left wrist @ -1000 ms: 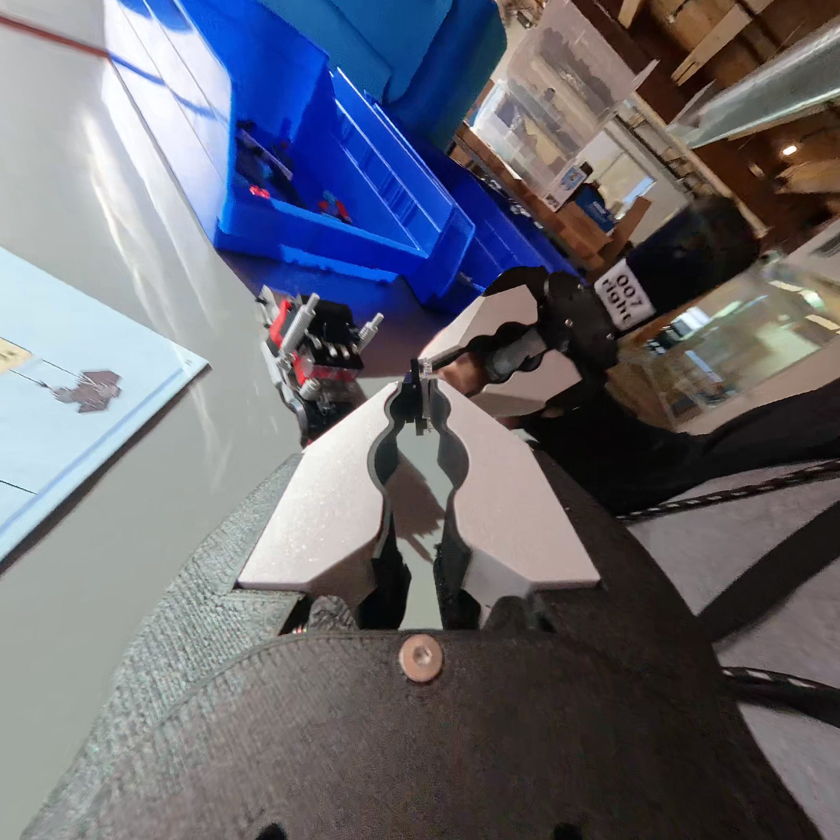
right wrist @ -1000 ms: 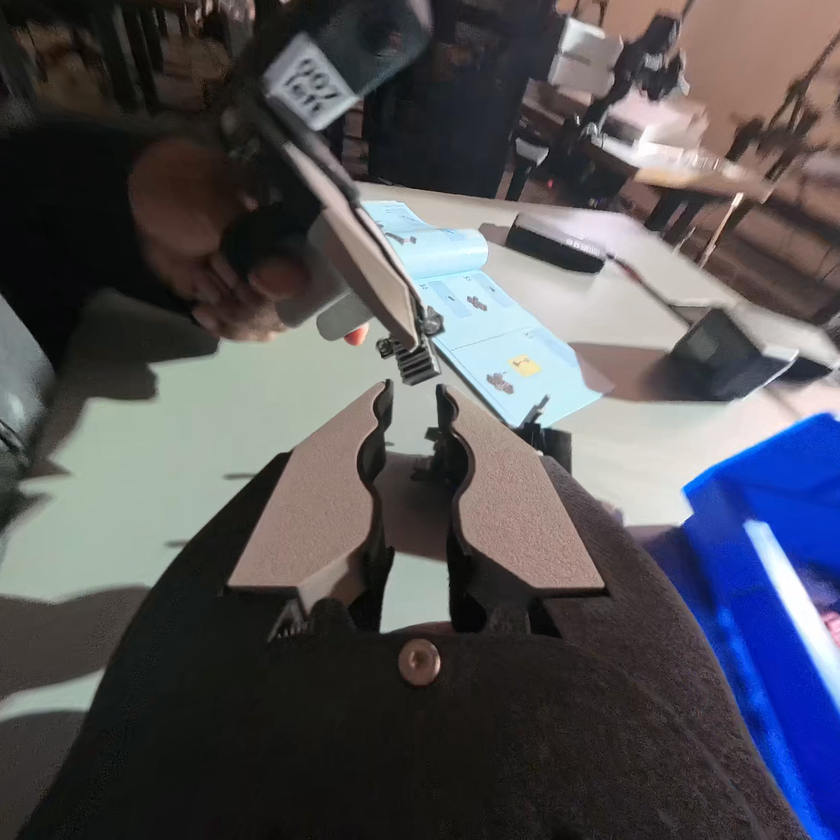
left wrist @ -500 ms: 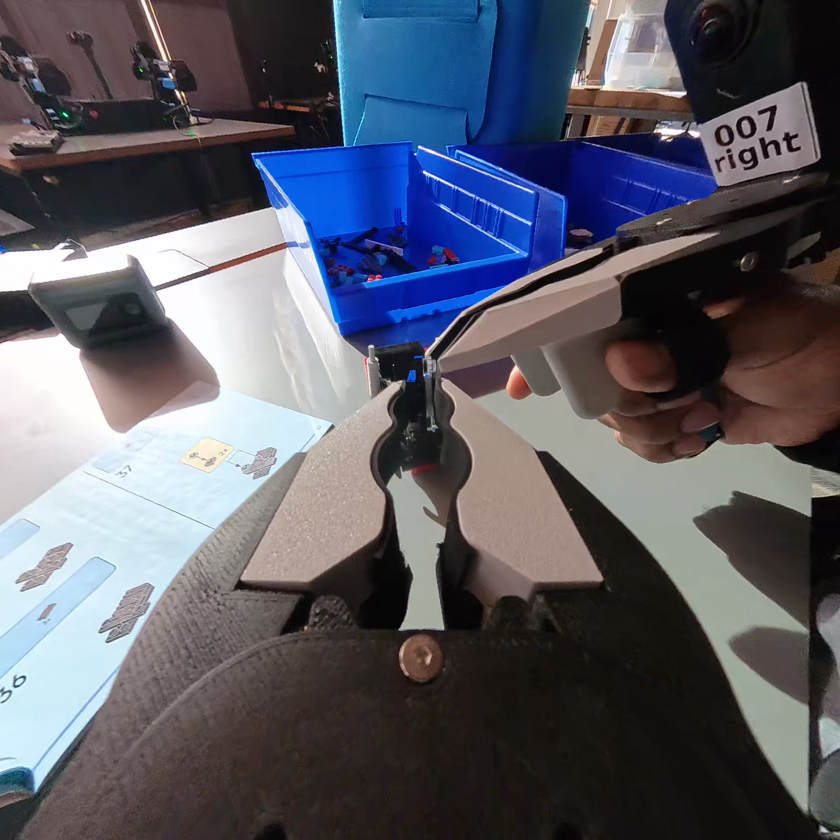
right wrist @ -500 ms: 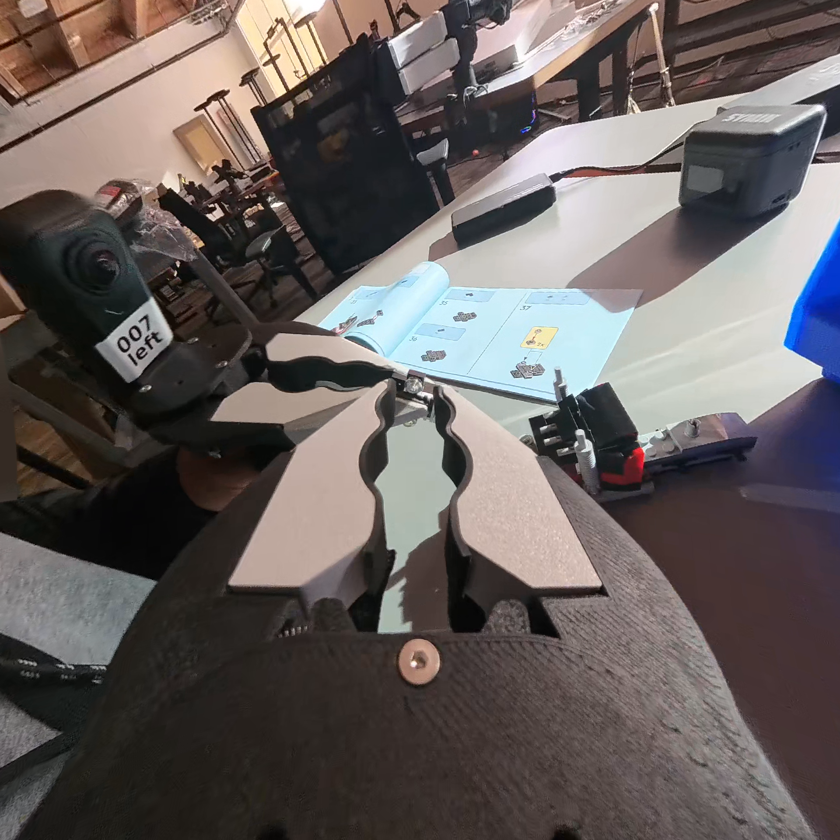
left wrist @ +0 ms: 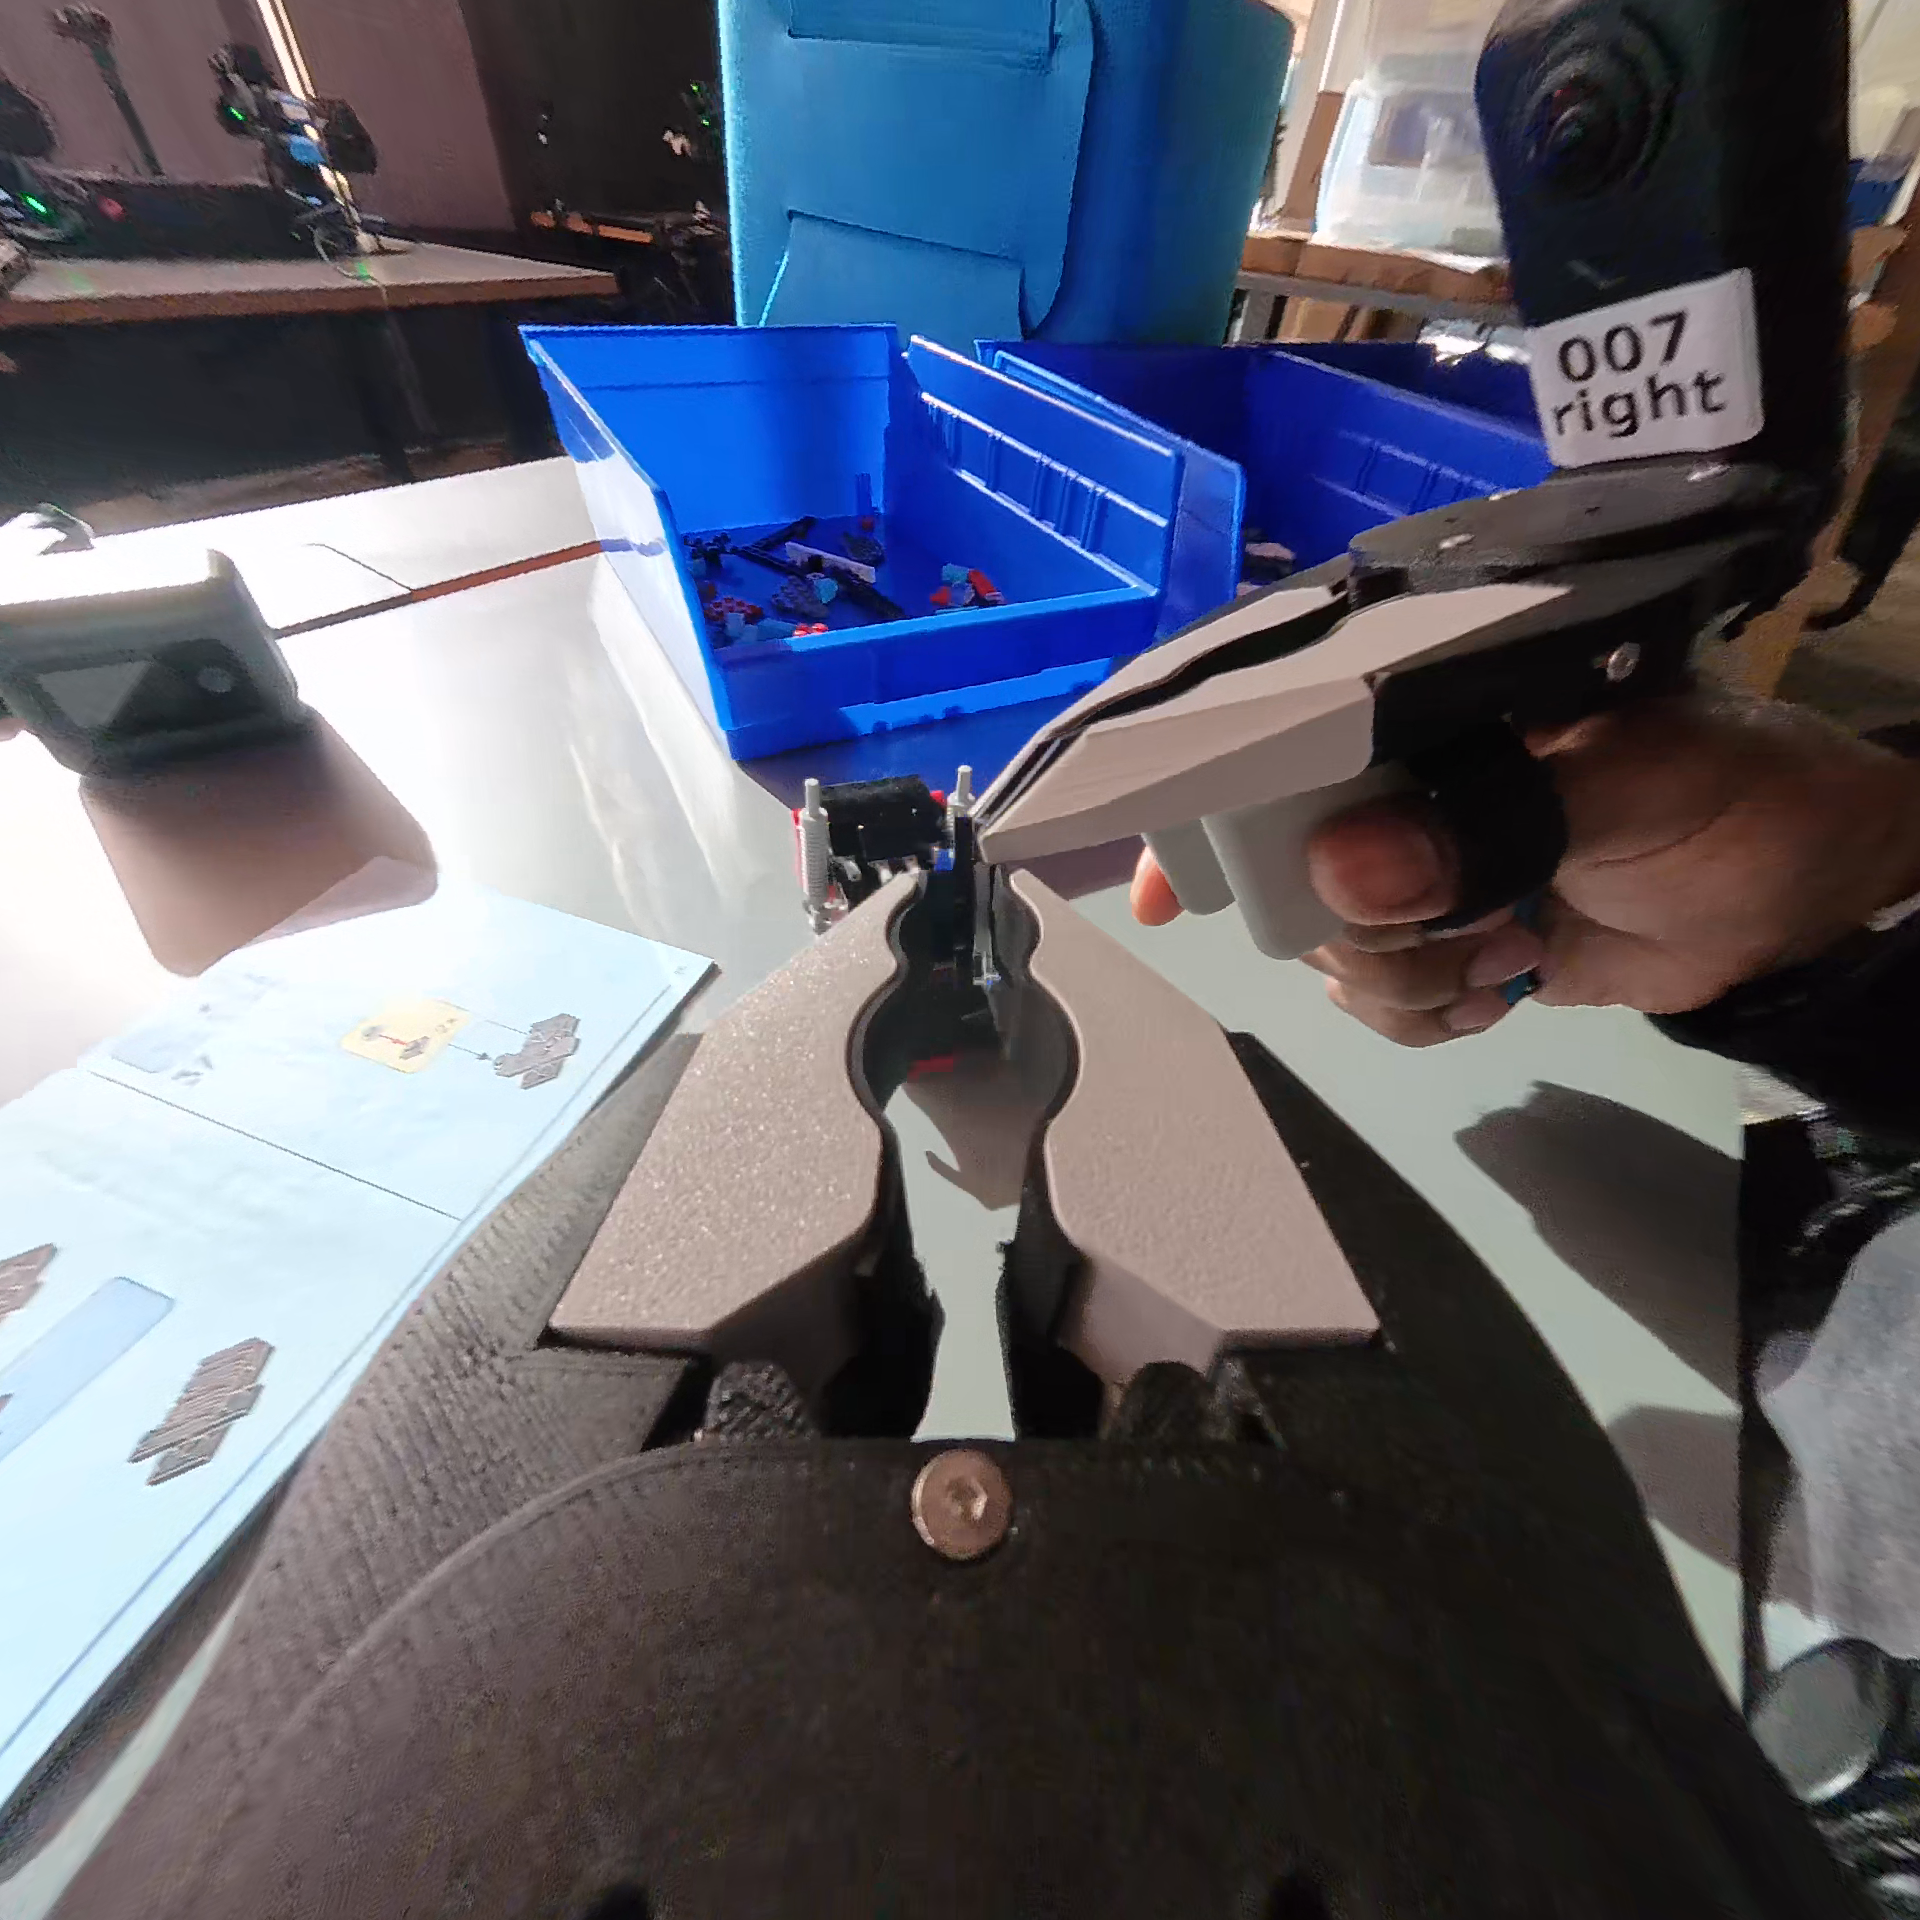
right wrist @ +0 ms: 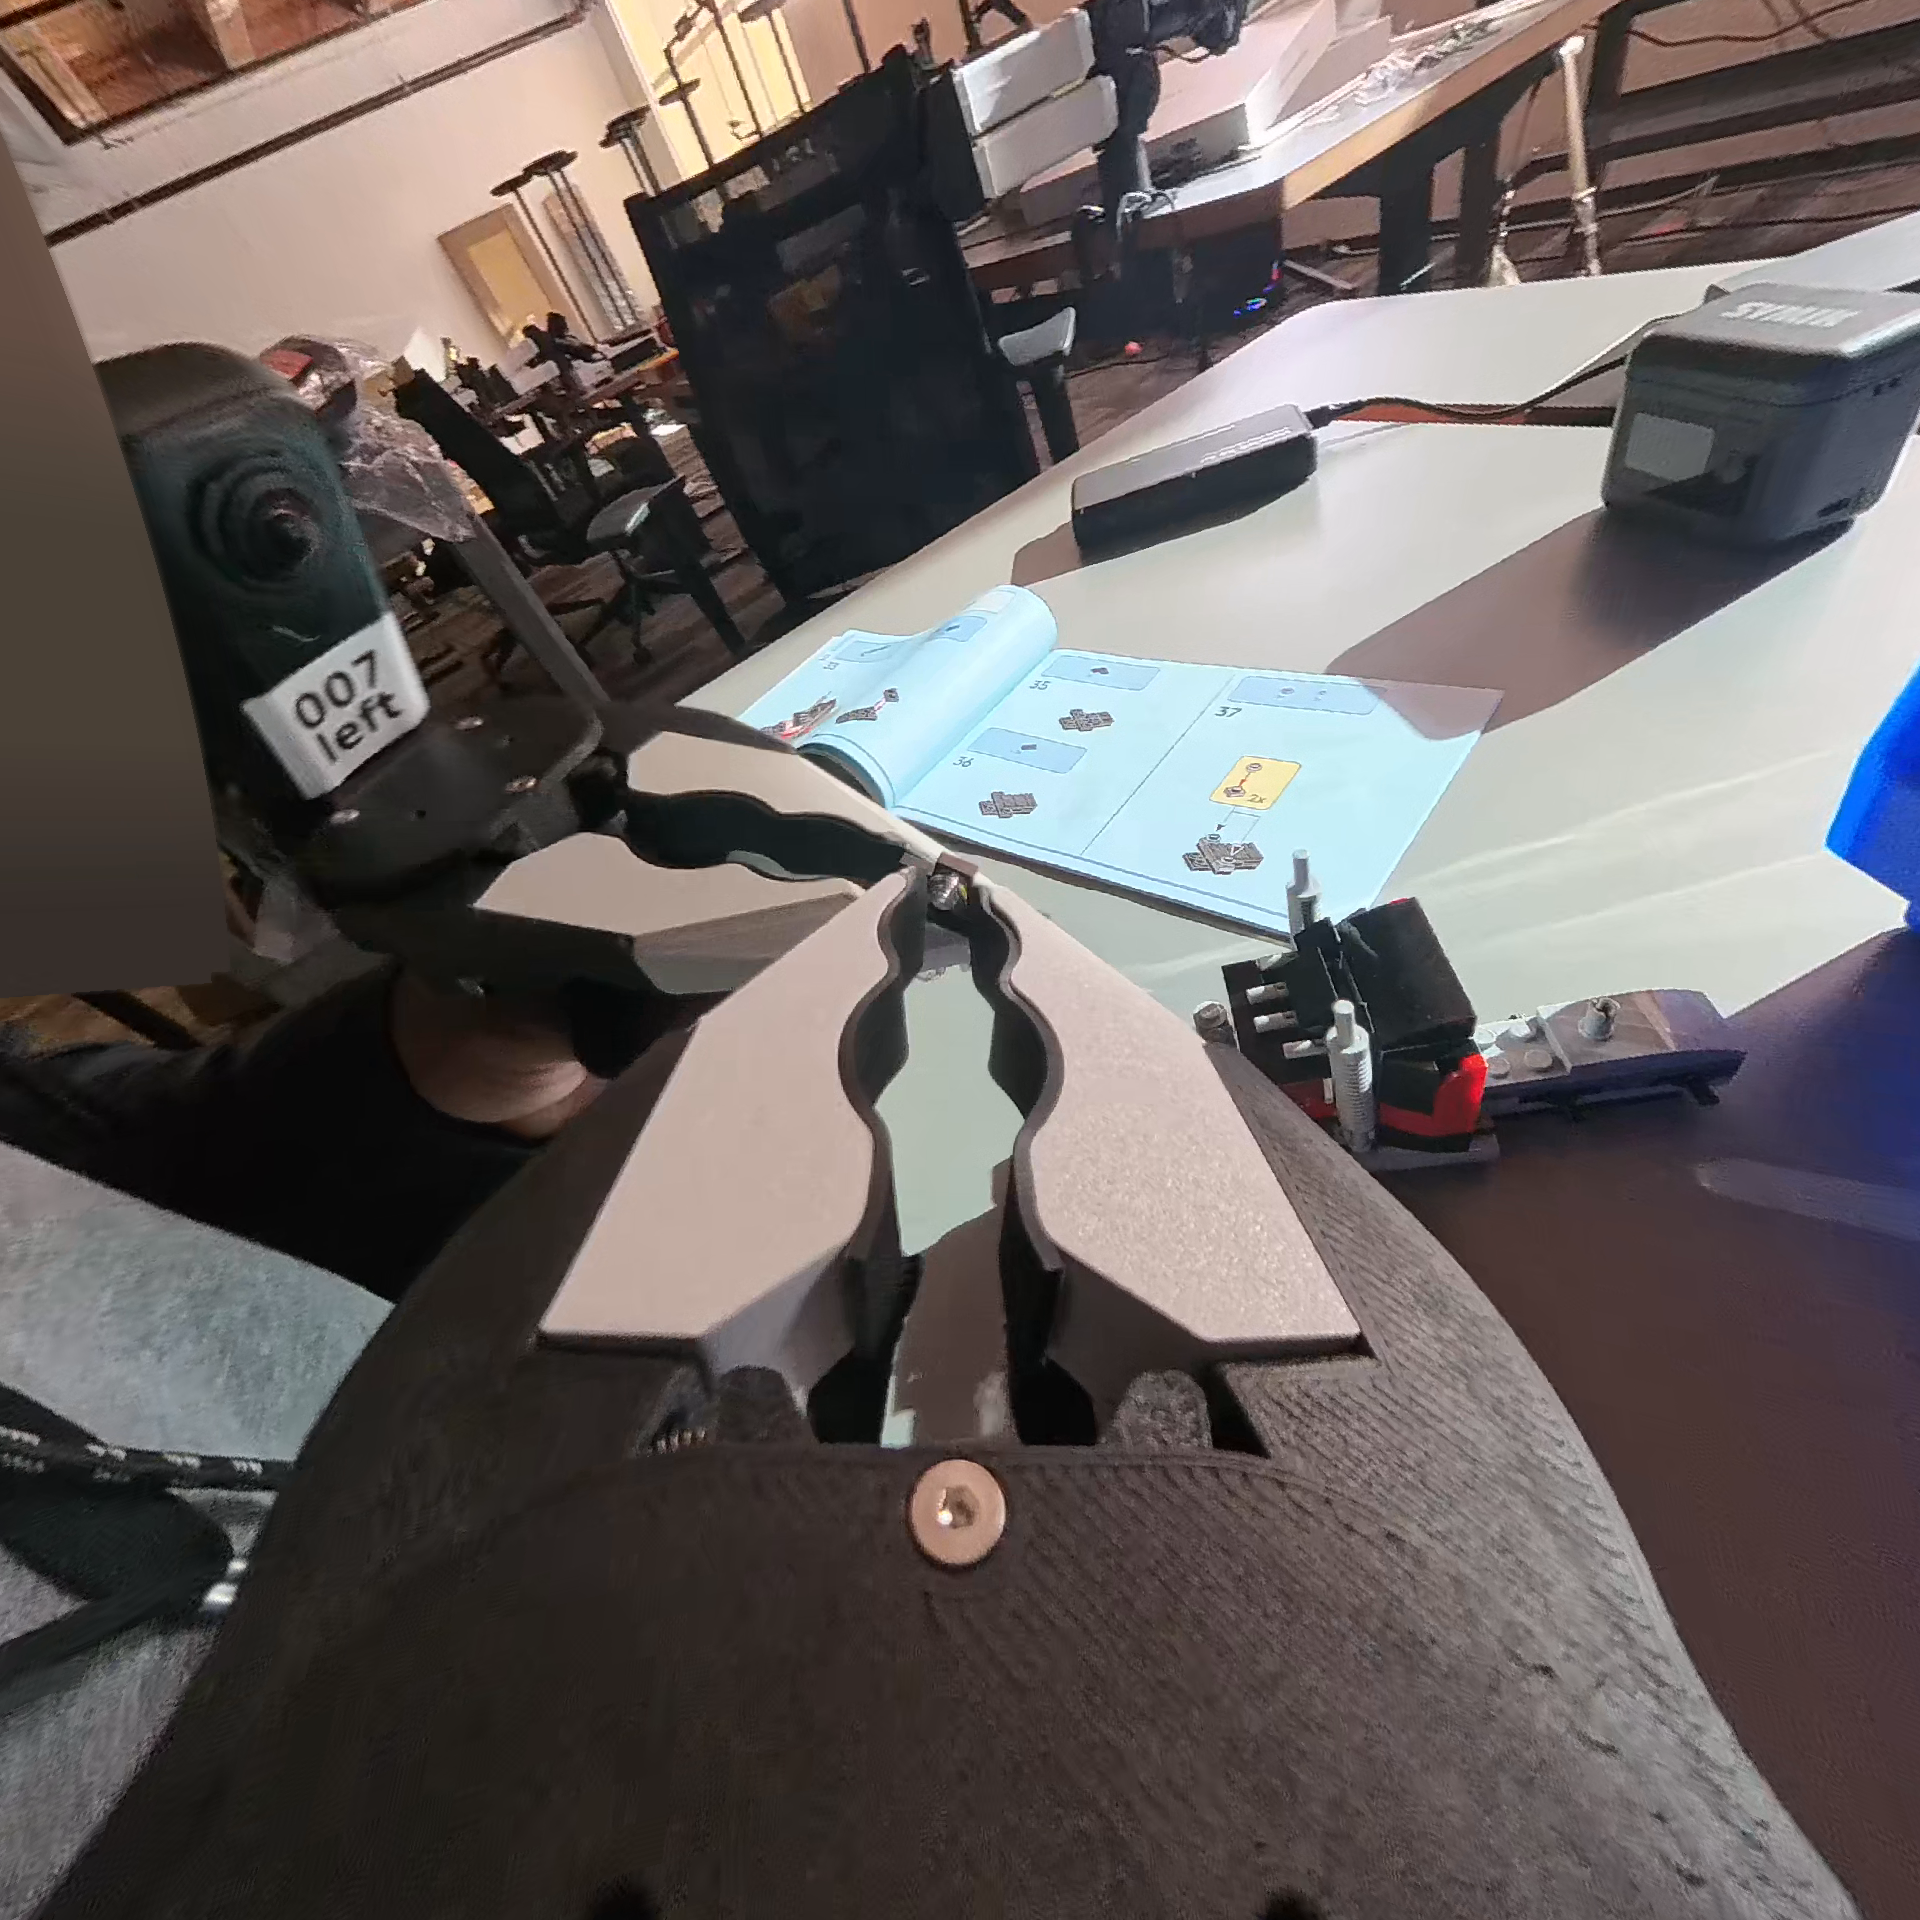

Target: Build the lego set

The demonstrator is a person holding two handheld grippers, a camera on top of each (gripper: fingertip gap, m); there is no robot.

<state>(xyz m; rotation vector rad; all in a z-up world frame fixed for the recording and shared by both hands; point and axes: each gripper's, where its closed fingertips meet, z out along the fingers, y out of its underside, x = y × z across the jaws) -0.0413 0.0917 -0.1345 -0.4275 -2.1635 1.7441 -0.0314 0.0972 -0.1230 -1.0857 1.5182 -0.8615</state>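
Note:
My left gripper (left wrist: pixel 966 914) is shut on a small dark lego piece (left wrist: pixel 975 935) and holds it above the table. My right gripper (right wrist: pixel 945 888) comes in from the right in the left wrist view (left wrist: pixel 987 831). Its tips meet the left gripper's tips (right wrist: pixel 914 857), and they are closed on a small grey studded bit (right wrist: pixel 943 886) of that piece. The partly built black, red and grey lego model (right wrist: pixel 1371 1039) stands on the table right of both grippers, and shows behind the held piece in the left wrist view (left wrist: pixel 873 831).
An open light-blue instruction booklet (right wrist: pixel 1143 769) lies beyond the grippers. Blue bins (left wrist: pixel 883 540) with loose lego parts stand behind the model. A dark grey box device (right wrist: pixel 1766 416) and a flat black unit (right wrist: pixel 1195 488) sit farther back on the table (right wrist: pixel 1610 727). Left and right tips are no more than a few centimetres apart.
Both grippers swung from a tilted pose to level, and their tips came together. My right gripper, open a second ago, has closed on the small piece held by the left.

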